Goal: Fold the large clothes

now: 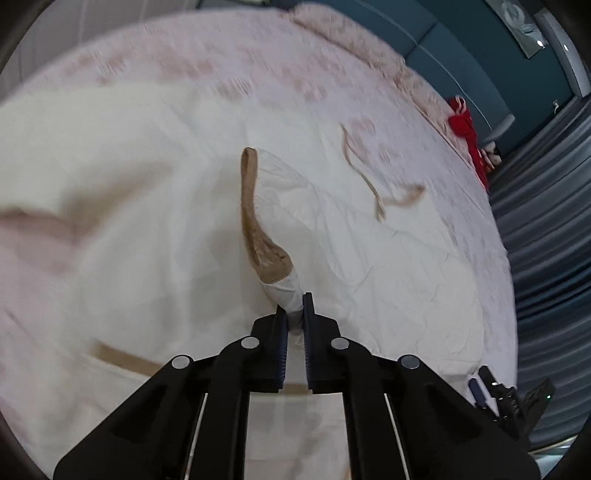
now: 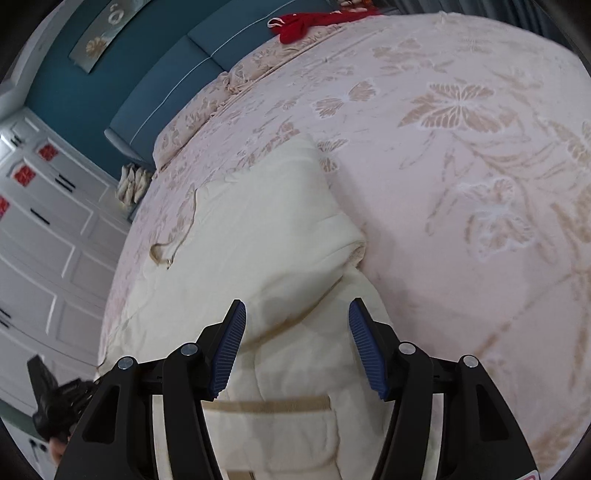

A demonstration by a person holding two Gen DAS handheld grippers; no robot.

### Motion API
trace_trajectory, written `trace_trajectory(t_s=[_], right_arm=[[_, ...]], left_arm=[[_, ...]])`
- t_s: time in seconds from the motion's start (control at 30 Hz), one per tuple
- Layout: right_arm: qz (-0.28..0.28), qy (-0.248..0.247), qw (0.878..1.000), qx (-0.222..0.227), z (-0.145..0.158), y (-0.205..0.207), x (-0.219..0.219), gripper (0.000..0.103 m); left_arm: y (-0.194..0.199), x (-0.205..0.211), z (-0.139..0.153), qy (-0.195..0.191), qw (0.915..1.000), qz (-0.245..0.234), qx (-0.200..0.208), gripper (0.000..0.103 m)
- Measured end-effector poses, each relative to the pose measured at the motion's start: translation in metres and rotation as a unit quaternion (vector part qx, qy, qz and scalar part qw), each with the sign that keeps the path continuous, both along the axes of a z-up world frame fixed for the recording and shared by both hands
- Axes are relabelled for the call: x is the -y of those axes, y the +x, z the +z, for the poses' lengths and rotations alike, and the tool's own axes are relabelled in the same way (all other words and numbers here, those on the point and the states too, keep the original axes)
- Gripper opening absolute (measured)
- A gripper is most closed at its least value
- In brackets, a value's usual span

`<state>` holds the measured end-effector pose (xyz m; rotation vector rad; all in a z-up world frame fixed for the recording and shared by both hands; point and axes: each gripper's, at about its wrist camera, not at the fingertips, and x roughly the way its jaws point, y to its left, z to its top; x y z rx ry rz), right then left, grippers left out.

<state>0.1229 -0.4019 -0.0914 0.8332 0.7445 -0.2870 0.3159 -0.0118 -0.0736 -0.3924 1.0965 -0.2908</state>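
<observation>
A large cream garment (image 1: 147,192) with tan trim lies spread over the bed. My left gripper (image 1: 294,314) is shut on a bunched white fold of it, just below a tan-edged flap (image 1: 255,221) that stands up from the cloth. A loose tan cord (image 1: 369,181) lies further right. In the right wrist view the same cream garment (image 2: 277,229) lies lumpy, with a tan-trimmed pocket (image 2: 273,406) near the fingers. My right gripper (image 2: 297,314) hangs open over the cloth, with its blue pads (image 2: 229,350) apart and not touching it.
The pink floral bedspread (image 2: 461,184) stretches far to the right. A red garment (image 2: 295,22) lies by the blue headboard (image 2: 166,81). White cupboard doors (image 2: 44,240) stand left of the bed. Grey curtains (image 1: 546,229) hang beyond the bed's right edge.
</observation>
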Motion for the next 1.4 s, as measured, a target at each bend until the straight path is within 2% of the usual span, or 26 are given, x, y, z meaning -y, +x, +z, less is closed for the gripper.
trace_trajectory(t_s=[0.1,0.27,0.33,0.4,0.5,0.57,0.63,0.73,0.83,1.0,1.17,1.27,1.33,1.4], right_arm=[[0.009,0.018,1.0,-0.003,-0.009,0.015,-0.003,0.044],[-0.001,0.01,1.0,0.002,-0.008,0.033,-0.003,0.039],[-0.017,0.018,1.0,0.009,-0.008,0.037,0.007,0.031],[-0.016,0.017,1.0,0.003,-0.009,0.041,0.014,0.013],[-0.007,-0.027,1.0,0.0,-0.002,0.043,0.013,0.009],[-0.002,-0.066,0.998,-0.016,-0.002,0.045,0.01,0.008],[0.001,-0.086,0.995,-0.044,-0.014,0.05,0.007,0.007],[0.009,-0.12,0.991,-0.063,-0.025,0.053,0.0,0.007],[0.018,-0.172,0.981,-0.086,-0.029,0.062,-0.012,0.008],[0.016,-0.207,0.974,-0.094,-0.034,0.063,-0.019,0.008],[0.018,-0.235,0.966,-0.105,-0.033,0.066,-0.026,0.01],[0.0,-0.223,0.969,-0.109,-0.017,0.057,-0.025,0.01],[-0.039,-0.228,0.97,-0.079,0.018,0.036,-0.042,0.02],[-0.02,-0.249,0.967,-0.041,0.046,0.03,-0.075,0.02]], left_arm=[[0.005,-0.014,-0.006,0.015,0.9998,0.006,-0.006,0.006],[-0.001,-0.015,-0.027,0.055,0.9984,0.004,-0.009,0.007],[-0.004,-0.011,-0.035,0.073,0.9973,0.002,-0.004,0.007],[-0.008,-0.006,-0.043,0.091,0.9959,-0.002,0.001,0.007],[-0.012,-0.001,-0.048,0.107,0.9941,-0.012,0.019,0.007],[-0.014,0.004,-0.051,0.118,0.9924,-0.018,0.03,0.008],[-0.014,0.007,-0.054,0.13,0.9904,-0.022,0.04,0.008],[-0.017,0.01,-0.058,0.144,0.9878,-0.024,0.055,0.009],[-0.019,0.012,-0.061,0.155,0.985,-0.026,0.07,0.009],[-0.025,0.017,-0.065,0.174,0.9793,-0.023,0.101,0.009],[-0.027,0.019,-0.067,0.183,0.9761,-0.022,0.114,0.009],[-0.028,0.022,-0.067,0.19,0.9743,-0.022,0.118,0.009],[-0.029,0.021,-0.067,0.188,0.9745,-0.021,0.12,0.009],[-0.03,0.02,-0.067,0.183,0.9751,-0.02,0.123,0.009]])
